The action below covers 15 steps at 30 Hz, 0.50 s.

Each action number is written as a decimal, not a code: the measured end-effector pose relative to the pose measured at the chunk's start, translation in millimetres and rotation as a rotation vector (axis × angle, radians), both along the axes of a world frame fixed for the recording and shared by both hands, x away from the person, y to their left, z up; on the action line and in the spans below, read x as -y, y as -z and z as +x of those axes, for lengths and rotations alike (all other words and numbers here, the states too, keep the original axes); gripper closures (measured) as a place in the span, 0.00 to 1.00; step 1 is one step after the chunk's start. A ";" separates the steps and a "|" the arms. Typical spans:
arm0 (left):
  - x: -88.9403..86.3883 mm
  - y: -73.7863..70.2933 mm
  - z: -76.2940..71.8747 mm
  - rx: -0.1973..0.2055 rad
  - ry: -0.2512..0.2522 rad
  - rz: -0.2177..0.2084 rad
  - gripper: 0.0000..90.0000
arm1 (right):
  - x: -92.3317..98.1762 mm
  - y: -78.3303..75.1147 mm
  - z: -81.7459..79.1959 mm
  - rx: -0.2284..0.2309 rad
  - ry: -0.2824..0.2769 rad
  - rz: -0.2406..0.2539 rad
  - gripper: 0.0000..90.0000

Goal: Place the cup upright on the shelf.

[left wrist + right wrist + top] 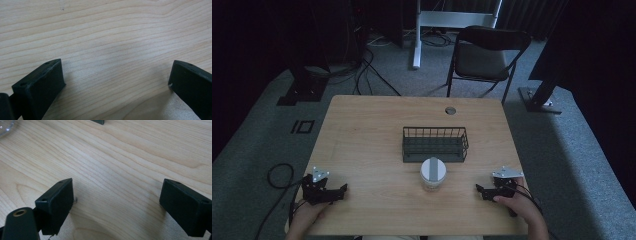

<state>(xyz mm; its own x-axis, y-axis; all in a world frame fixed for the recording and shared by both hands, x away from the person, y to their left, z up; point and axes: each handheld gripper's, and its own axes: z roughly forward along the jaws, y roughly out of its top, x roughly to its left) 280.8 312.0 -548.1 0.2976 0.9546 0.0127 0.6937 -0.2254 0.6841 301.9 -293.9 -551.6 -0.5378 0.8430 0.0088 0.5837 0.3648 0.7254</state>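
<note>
So I've got a hand-held gripper in each hand, both resting low over the wooden table (pixel 362 130) near my edge of it. My left hand-held gripper (pixel 343 190) sits off at my left with its jaws spread wide, nothing between them, just bare wood grain in the left gripper view (pixel 116 75). My right hand-held gripper (pixel 480 190) is the same deal over on my right: jaws wide apart and empty, bare table between them in its own view (pixel 116 192). The two point in toward each other, and roughly midway between them, a bit farther out from me, stands the jar (pixel 433 174), a small clear-ish one with a white lid and a grey strip across the top. It's upright and well apart from both grippers, so neither one is touching it. In the right gripper view I catch just a glassy curved edge of the jar (pixel 5 127) at the top left corner, ahead and to the left of that gripper's jaws. Just past the jar, on the far side from me, is the black wire basket (pixel 435 144); the jar stands right up against its near wall, though I can't tell if they actually touch. A dark bit at the top edge of the right gripper view is probably that basket's corner (pixel 98 121). Beyond the table there's a folding chair (pixel 484 55) on the grey carpet.
</note>
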 end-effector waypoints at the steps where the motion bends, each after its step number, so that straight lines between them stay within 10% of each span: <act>1: -0.3 -0.1 0.4 -0.001 0.001 0.000 0.00 | 0.2 0.0 0.5 0.001 0.001 0.000 0.13; 15: -1.1 0.1 -0.3 0.001 0.009 -0.001 0.00 | 1.0 0.0 3.1 0.001 0.001 -0.001 0.13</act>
